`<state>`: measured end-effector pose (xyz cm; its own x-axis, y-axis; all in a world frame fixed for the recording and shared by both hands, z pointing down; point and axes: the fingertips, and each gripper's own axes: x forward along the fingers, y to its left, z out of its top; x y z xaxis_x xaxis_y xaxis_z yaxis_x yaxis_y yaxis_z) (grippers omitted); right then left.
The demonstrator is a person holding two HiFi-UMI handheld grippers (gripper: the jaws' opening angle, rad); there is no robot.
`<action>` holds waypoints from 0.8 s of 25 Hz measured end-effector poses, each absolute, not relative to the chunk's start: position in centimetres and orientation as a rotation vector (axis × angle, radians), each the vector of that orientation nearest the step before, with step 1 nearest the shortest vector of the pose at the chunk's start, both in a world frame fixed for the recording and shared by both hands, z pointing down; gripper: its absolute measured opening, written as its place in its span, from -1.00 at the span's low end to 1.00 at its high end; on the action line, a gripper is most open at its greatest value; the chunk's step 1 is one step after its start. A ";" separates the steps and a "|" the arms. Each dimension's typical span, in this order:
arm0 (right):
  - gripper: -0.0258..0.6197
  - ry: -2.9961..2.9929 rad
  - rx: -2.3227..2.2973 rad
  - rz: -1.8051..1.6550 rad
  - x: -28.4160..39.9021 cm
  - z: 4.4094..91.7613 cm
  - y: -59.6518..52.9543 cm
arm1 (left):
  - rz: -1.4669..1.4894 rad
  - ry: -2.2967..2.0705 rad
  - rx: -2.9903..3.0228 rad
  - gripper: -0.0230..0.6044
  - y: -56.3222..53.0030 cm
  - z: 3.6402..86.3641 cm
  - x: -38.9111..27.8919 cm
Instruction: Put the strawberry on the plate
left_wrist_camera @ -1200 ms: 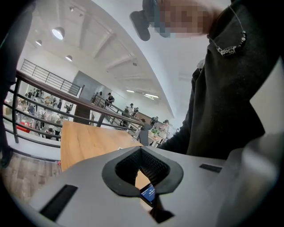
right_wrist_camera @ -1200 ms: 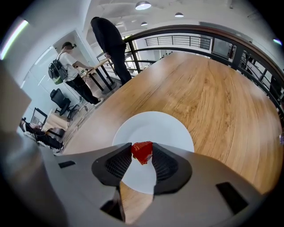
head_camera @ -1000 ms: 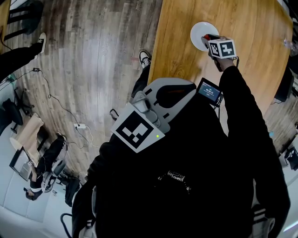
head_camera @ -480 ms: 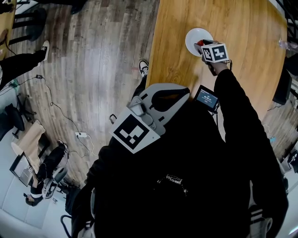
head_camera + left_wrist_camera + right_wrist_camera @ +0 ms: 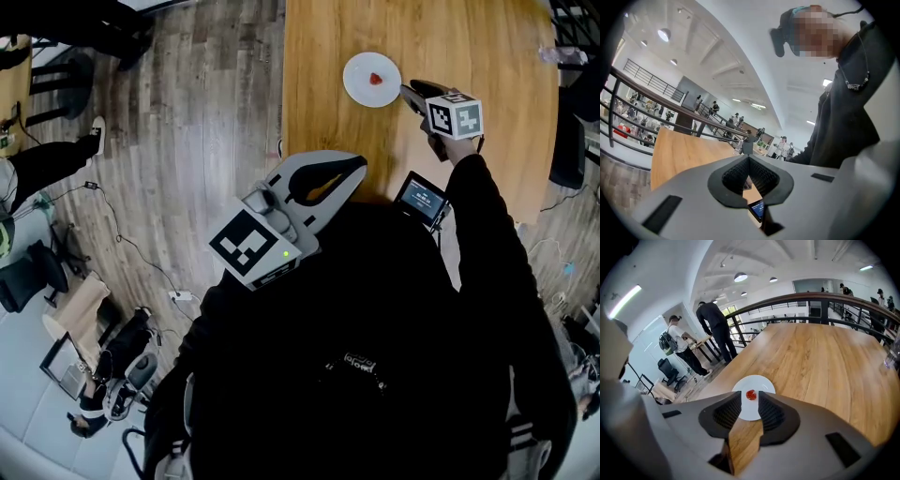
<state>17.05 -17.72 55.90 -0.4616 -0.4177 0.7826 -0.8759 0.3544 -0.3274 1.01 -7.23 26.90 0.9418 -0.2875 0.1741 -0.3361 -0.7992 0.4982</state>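
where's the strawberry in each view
Head view: strawberry at top centre, on the white plate.
Left gripper view: not in it.
Right gripper view: strawberry just below centre, on the white plate.
Shared landmark: the wooden table.

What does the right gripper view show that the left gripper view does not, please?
Only the right gripper view: the white plate with the strawberry lying on it, beyond the right gripper, whose jaws are closing with nothing between them. Only the left gripper view: the person's dark top, a small lit screen, and the left gripper, jaws together. Both: the wooden table and the dark railing.
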 end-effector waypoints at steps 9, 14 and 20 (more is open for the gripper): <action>-0.86 -2.315 1.144 0.924 19.7 46.1 -11.8 | 0.141 -0.461 2.637 -0.93 -7.7 25.1 4.9; -0.86 -2.530 1.233 0.870 20.5 36.6 -9.3 | 0.113 -0.430 2.723 -0.93 -8.7 21.8 8.6; -0.87 -2.793 1.298 0.703 19.9 27.2 -7.4 | 0.112 -0.352 2.815 -0.93 -7.7 21.7 10.8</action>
<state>19.94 -7.44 27.24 -0.6623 -0.7302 0.1679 -0.7226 0.5633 -0.4006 10.77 -7.74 21.66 0.9668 -0.2288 0.1136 -0.2524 -0.9244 0.2860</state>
